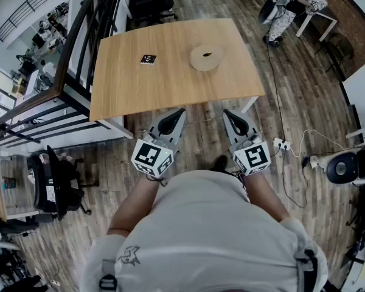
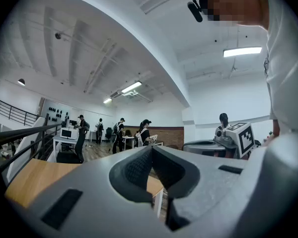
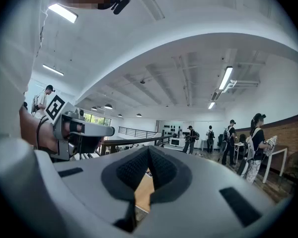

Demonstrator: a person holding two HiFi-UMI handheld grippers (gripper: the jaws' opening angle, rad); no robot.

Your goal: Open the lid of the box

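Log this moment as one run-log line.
left tool: shut, empty | right tool: shut, empty | round beige box: untouched on wooden table

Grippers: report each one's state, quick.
Left gripper: closed, holding nothing.
Right gripper: closed, holding nothing.

Two grippers held out level, both closed.
The grey two-jaw left gripper and grey two-jaw right gripper point forward side by side, jaws pressed together, bare forearms bent at the torso.

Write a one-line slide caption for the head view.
Left gripper and right gripper, both shut, face a wooden table bearing a round box.
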